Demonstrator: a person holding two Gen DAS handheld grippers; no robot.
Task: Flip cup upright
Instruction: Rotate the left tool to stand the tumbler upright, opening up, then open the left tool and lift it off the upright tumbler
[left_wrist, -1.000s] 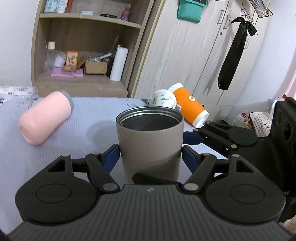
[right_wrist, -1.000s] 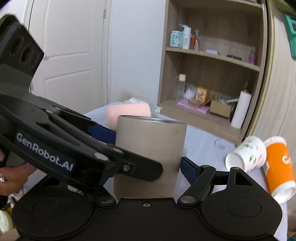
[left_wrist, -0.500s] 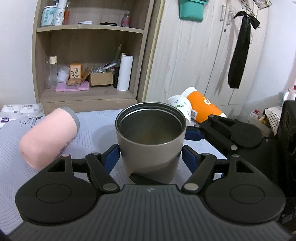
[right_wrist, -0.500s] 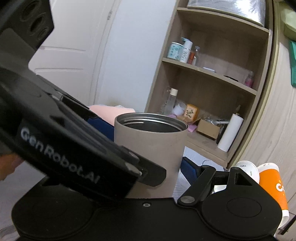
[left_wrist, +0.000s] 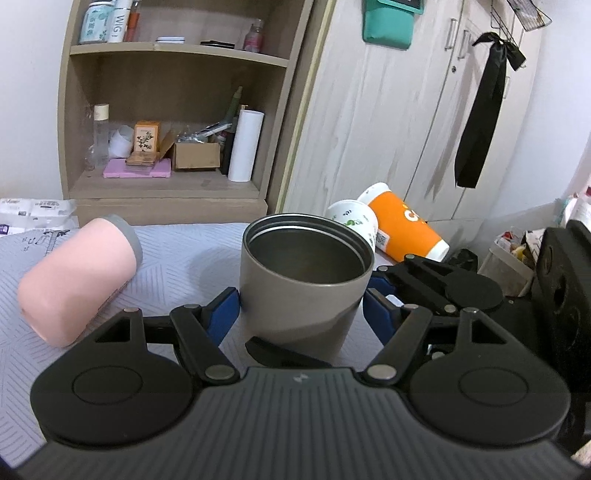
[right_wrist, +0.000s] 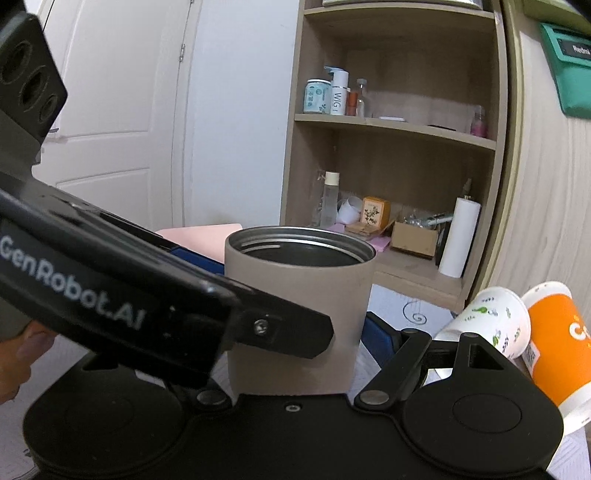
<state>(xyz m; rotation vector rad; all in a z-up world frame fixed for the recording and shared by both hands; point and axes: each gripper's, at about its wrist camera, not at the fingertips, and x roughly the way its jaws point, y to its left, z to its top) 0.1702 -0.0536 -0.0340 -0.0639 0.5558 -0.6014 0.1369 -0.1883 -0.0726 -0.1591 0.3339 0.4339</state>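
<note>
With its mouth up, the grey cup (left_wrist: 303, 280) sits between both grippers' blue pads, left gripper (left_wrist: 301, 308) and right gripper (right_wrist: 295, 332) apparently clamping it steady from crossing angles.

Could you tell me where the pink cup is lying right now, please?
In the left wrist view the pink cup lies on its side on the grey tablecloth, left of the upright taupe cup and in front of the wooden shelf unit.
</note>
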